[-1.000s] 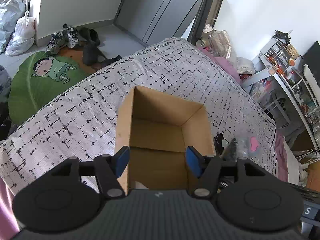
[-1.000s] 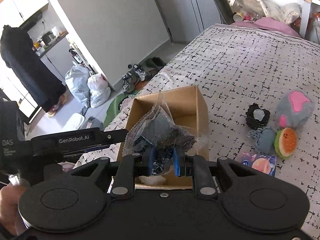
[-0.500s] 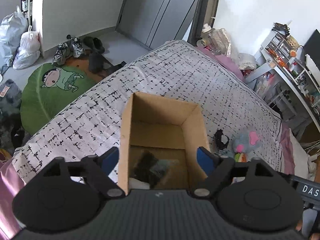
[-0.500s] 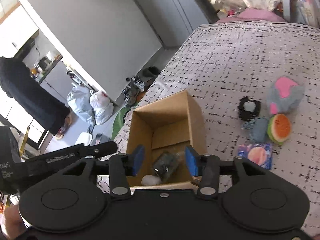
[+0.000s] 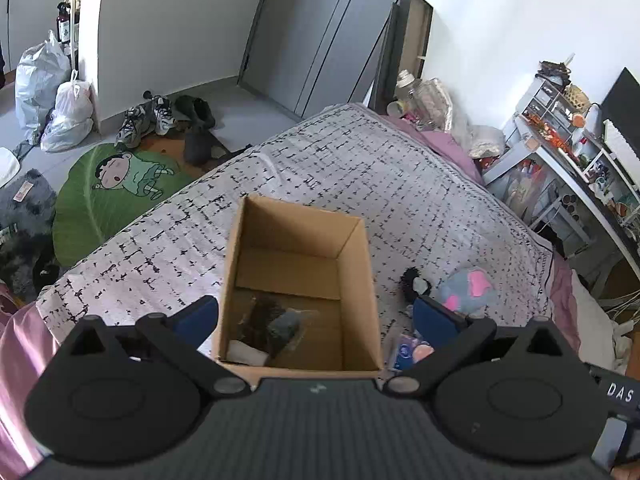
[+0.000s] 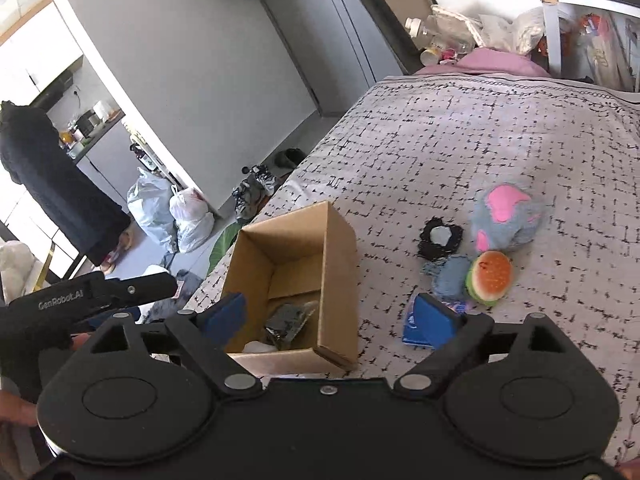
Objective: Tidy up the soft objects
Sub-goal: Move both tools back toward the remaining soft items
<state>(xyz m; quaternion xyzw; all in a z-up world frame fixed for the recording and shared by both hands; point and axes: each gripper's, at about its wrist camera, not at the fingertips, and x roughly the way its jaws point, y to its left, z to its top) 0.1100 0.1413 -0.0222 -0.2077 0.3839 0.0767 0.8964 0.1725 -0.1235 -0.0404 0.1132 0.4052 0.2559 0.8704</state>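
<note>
Cardboard is what I am seeing between both sets of jaws: the open box (image 5: 298,280) is sitting on the patterned bedspread (image 5: 360,168), close to the bed's near edge. I am holding the left gripper (image 5: 316,316) above the box with its jaws spread wide, the blue pads (image 5: 198,314) flanking the box walls without touching them and gripping nothing. I am holding the right gripper (image 6: 330,314) likewise fully spread and empty, one pad over the box's near-left corner, the other over the blue packet (image 6: 416,330) lying on the bedspread just right of the box.

Inside the box, a clear bag of dark soft material (image 5: 276,322) is lying on the floor against the near wall, touching a white item (image 5: 246,352) in the near-left corner.

Outside the box, toward the right edge of the bed, the remaining soft objects are lying clustered: a grey and pink plush (image 6: 506,216), a black ring-shaped item (image 6: 440,238), a blue-grey pouch (image 6: 450,274) and a burger-shaped toy (image 6: 490,276), the last two touching.
</note>
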